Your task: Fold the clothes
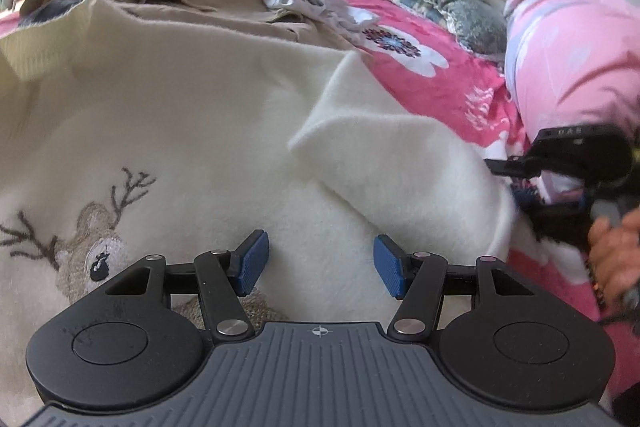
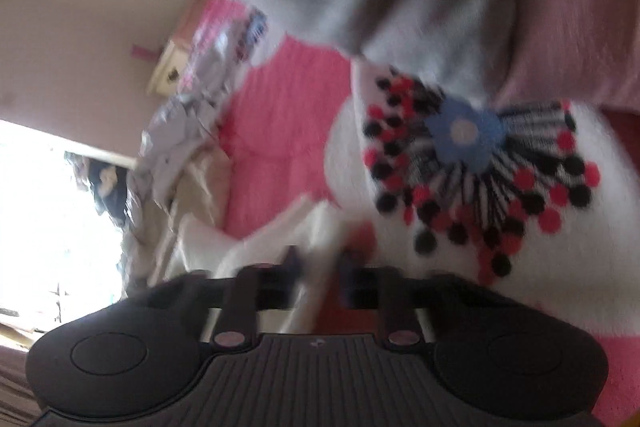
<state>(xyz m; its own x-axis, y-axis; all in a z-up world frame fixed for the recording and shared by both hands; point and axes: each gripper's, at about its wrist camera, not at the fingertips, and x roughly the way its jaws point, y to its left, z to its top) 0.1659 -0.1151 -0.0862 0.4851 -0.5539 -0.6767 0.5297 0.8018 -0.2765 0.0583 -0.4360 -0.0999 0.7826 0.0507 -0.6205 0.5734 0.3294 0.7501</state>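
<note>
Left gripper released above cream sweater; right gripper, blurred, seemingly clenched on its edge, fingertips indistinct.

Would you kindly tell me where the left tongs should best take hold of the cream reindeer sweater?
Probably the folded-over sleeve: its raised, free edge lets a pad slip under. Approach from the near side, as the left tongs stand open over flat cloth that offers no edge.

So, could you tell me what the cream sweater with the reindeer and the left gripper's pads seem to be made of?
The cream sweater looks like soft fleece or brushed knit: a matte, fuzzy nap, with a stitched reindeer. The left gripper's blue pads look like rubber or textured plastic, with a fine grid on their faces; which one is unclear.
</note>
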